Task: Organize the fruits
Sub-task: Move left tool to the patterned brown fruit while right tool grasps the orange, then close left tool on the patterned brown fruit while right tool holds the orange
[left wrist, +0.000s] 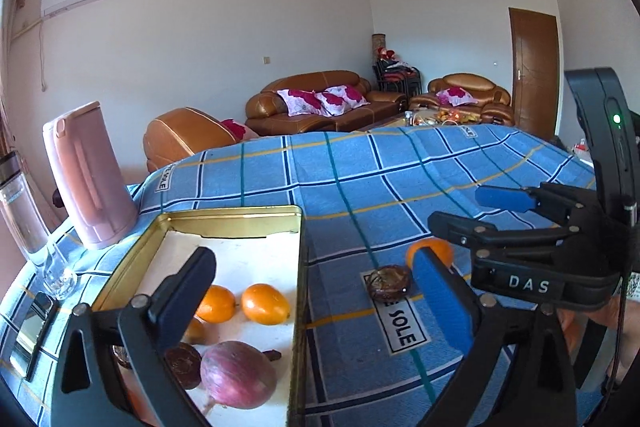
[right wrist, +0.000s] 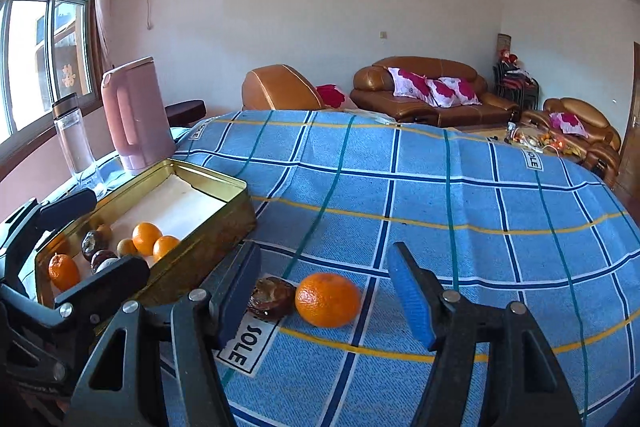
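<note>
A gold tin box [left wrist: 240, 217] [right wrist: 216, 227] on the blue checked cloth holds several oranges [left wrist: 265, 303] [right wrist: 147, 237], dark passion fruits [left wrist: 183, 365] and a reddish-purple fruit [left wrist: 238, 374]. An orange [right wrist: 328, 299] [left wrist: 440, 250] and a dark wrinkled passion fruit [right wrist: 271, 298] [left wrist: 389, 282] lie on the cloth to the right of the box. My left gripper [left wrist: 320, 291] [right wrist: 108, 235] is open and empty, its left finger over the box and its right finger over the cloth. My right gripper [right wrist: 326, 291] [left wrist: 472, 209] is open and empty, just short of the loose orange.
A pink kettle [left wrist: 90, 175] [right wrist: 136, 115] and a clear bottle [left wrist: 22, 211] [right wrist: 74, 135] stand at the table's left, behind the box. A phone [left wrist: 34, 331] lies near the left edge. Brown sofas [left wrist: 324, 101] stand beyond the table.
</note>
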Motion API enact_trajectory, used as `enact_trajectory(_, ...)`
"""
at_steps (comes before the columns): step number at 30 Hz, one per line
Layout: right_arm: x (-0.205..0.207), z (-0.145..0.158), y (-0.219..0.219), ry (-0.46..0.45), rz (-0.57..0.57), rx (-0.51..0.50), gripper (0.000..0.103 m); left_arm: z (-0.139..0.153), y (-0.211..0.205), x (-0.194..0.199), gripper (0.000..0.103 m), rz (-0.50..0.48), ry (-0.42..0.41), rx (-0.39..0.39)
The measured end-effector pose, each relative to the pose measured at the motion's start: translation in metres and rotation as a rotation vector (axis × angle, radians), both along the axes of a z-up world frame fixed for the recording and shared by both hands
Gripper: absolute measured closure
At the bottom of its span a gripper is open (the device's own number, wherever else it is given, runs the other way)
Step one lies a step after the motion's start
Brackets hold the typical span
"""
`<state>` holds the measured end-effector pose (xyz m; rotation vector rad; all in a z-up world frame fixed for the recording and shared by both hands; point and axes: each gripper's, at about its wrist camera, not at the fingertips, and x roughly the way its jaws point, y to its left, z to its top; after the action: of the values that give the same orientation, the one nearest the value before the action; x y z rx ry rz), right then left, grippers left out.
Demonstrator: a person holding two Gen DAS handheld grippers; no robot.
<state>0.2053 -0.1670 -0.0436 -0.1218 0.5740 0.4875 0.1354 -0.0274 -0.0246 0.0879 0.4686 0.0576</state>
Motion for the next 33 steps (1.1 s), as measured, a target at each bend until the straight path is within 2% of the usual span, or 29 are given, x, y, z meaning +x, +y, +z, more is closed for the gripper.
enact_trajectory(6,0.008,-0.015,0.003,0.062,0.029,-0.004,0.036,0.000,0.025,-0.008,0.000,0.105,-0.032,0.045)
enact_trajectory(10,0.016,-0.027,0.009,0.099,0.032,-0.032,0.036,0.003,0.043,-0.010,0.000,0.135,-0.034,-0.024)
enact_trajectory(13,0.026,-0.035,0.011,0.150,0.018,-0.048,0.036,0.003,0.034,-0.011,0.000,0.089,-0.036,-0.044)
enact_trajectory(16,0.035,-0.041,0.012,0.193,0.022,-0.059,0.036,-0.003,0.014,-0.002,0.000,0.004,0.002,-0.056)
enact_trajectory(17,0.037,-0.043,0.012,0.210,0.028,-0.063,0.047,-0.006,0.010,0.002,0.000,-0.008,0.013,-0.052)
enact_trajectory(18,0.038,-0.044,0.012,0.219,0.029,-0.067,0.053,-0.009,0.005,0.005,0.000,-0.016,0.022,-0.044)
enact_trajectory(21,0.034,-0.042,0.005,0.204,0.015,-0.051,0.053,-0.016,-0.002,0.015,0.000,-0.041,0.057,-0.046)
enact_trajectory(24,0.026,-0.034,-0.008,0.137,-0.052,-0.059,0.053,-0.022,-0.008,0.026,0.000,-0.064,0.092,-0.049)
enact_trajectory(27,0.021,-0.029,-0.027,0.109,-0.098,-0.034,0.053,-0.029,-0.015,0.038,0.004,-0.101,0.144,-0.063)
enact_trajectory(29,0.021,-0.027,-0.036,0.110,-0.112,-0.009,0.053,-0.035,-0.023,0.048,0.012,-0.132,0.182,-0.068)
enact_trajectory(31,0.020,-0.025,-0.040,0.109,-0.103,0.016,0.053,-0.042,-0.033,0.058,0.024,-0.161,0.231,-0.053)
enact_trajectory(33,0.019,-0.024,-0.038,0.101,-0.095,0.009,0.053,-0.051,-0.040,0.067,0.027,-0.180,0.273,-0.049)
